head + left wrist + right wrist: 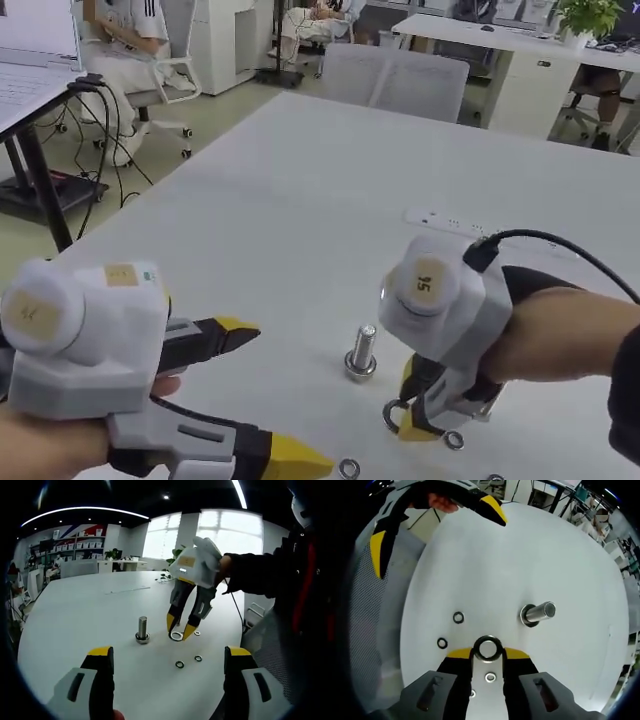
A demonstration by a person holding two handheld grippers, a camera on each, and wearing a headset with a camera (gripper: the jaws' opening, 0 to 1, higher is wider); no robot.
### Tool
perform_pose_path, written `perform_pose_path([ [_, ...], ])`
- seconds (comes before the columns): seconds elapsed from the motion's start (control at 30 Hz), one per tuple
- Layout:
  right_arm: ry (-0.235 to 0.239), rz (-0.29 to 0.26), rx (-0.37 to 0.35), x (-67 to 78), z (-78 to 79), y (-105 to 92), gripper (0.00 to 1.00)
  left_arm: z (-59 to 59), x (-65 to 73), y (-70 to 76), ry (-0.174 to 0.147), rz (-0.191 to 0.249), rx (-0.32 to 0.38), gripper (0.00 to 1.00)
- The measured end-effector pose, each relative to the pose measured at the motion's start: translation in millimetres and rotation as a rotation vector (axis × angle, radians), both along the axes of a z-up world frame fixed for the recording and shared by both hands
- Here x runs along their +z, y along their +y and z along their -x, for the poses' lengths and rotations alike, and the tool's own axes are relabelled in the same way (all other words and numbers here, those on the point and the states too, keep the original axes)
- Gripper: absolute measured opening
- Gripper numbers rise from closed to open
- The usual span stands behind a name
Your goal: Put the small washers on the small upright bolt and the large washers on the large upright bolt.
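One upright steel bolt point(361, 352) stands on its head on the white table point(300, 200). Just right of it my right gripper point(405, 420) is shut on a large washer point(392, 415), low over the table. In the right gripper view that large washer point(487, 648) sits between the yellow tips, and the bolt point(538, 613) lies ahead to the right. Small washers point(458, 617) point(442, 643) point(490, 677) lie loose near the jaws. My left gripper point(270, 395) is open, holding nothing, at the near left. The left gripper view shows the bolt point(142, 630) and the right gripper point(179, 630).
A white power strip point(450, 222) lies on the table beyond the bolt. Grey chairs point(395, 80) stand at the far edge. A desk with cables point(60, 120) is off to the left. People sit in the background.
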State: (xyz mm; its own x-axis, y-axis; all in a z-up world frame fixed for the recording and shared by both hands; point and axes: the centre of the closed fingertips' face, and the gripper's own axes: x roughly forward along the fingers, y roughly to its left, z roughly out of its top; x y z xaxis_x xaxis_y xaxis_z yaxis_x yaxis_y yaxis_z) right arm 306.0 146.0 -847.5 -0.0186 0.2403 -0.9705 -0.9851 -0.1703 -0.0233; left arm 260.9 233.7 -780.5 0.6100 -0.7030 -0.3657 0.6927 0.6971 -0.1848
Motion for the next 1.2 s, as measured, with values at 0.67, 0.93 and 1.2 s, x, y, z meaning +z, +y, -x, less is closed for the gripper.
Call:
perform_pose_path([
  [0.67,-0.069,-0.043,-0.001,47.8,-15.7,2.8,0.23,-0.6,1.7,2.1,-0.005,0.002,0.007,0.92],
  [0.93,-0.102,-0.053,0.021,65.3,-24.9,11.6,0.23,0.2,3.3,2.7,-0.01,0.004,0.01,0.91],
  [1.2,-0.121,-0.057,0.044,78.2,-33.4,19.6,0.23,0.1,3.1,3.6,-0.01,0.004,0.011,0.91],
])
